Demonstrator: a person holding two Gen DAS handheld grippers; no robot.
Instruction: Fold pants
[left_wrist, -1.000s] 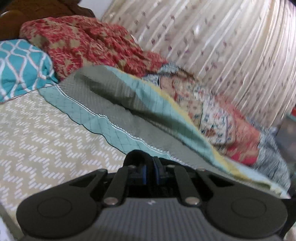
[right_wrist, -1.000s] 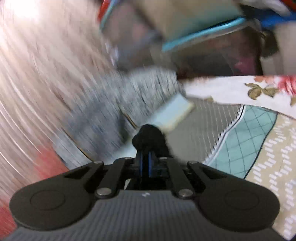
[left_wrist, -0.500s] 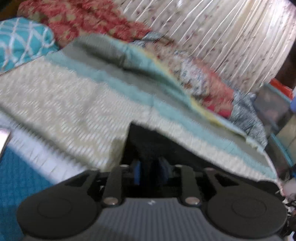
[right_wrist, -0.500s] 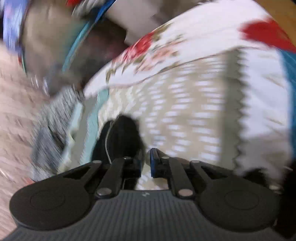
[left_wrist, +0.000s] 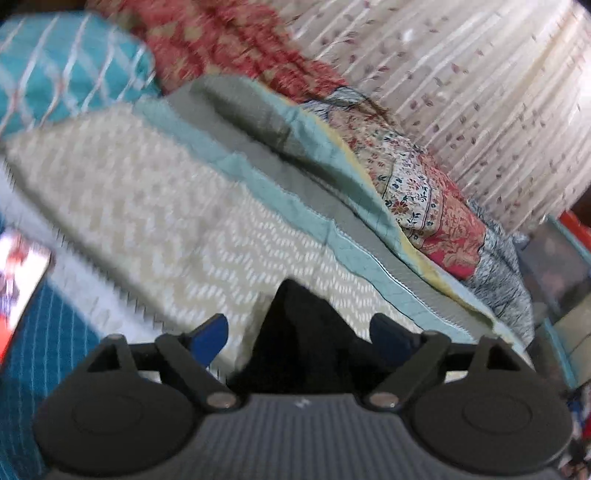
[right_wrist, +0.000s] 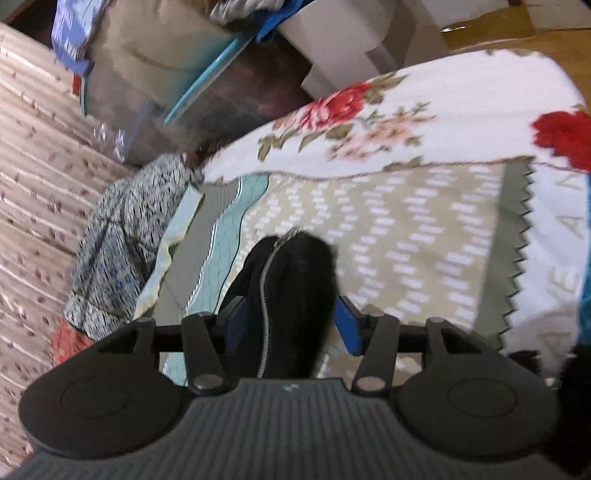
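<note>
The black pants (left_wrist: 301, 332) lie bunched on the beige chevron bedspread (left_wrist: 166, 206), rising to a peak between the blue pads of my left gripper (left_wrist: 298, 338). That gripper's jaws are opening wide, and neither pad presses the cloth. In the right wrist view the pants (right_wrist: 295, 273) show a metal zipper (right_wrist: 264, 280) running down the bundle. My right gripper (right_wrist: 291, 326) straddles this part. Its jaws are opening too, with the pads just beside the cloth on each side.
A teal patterned pillow (left_wrist: 66, 74), a red floral quilt (left_wrist: 240, 48) and folded cloths (left_wrist: 424, 199) line the far side by the curtain (left_wrist: 461, 92). A white flowered blanket (right_wrist: 424, 110), grey speckled cloth (right_wrist: 129, 236) and plastic storage boxes (right_wrist: 166, 85) lie beyond the right gripper.
Both grippers were shut on black cloth and now stand apart around it. Both views have swung across the bed, and the pants have come down onto the bedspread.
</note>
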